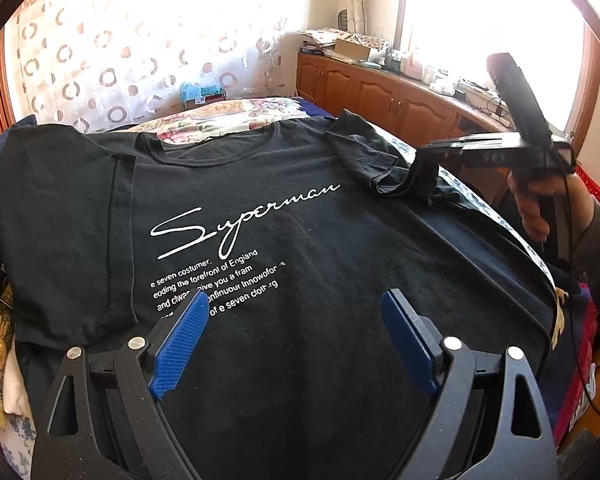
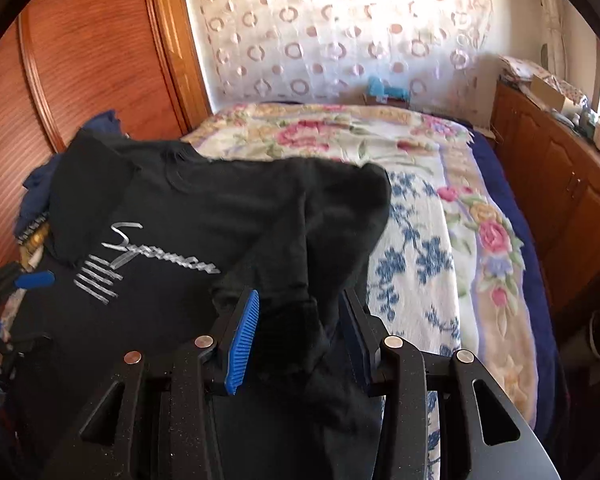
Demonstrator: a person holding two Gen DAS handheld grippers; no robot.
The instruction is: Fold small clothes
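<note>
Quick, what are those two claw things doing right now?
Left gripper: open, empty, over the black T-shirt.
Right gripper: partly open; T-shirt sleeve lies between its jaws, apparently not clamped.

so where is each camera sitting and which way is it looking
Left wrist: rides on the left claw, looking forward and down over the black t-shirt toward the curtained window; its open blue pads show, plus the right claw and the hand holding it.
Right wrist: rides on the right claw, looking along the floral bedspread to the same curtain; its pads flank the shirt sleeve.
Shared: the shirt with its white print, bed, curtain, wooden cabinets.
</note>
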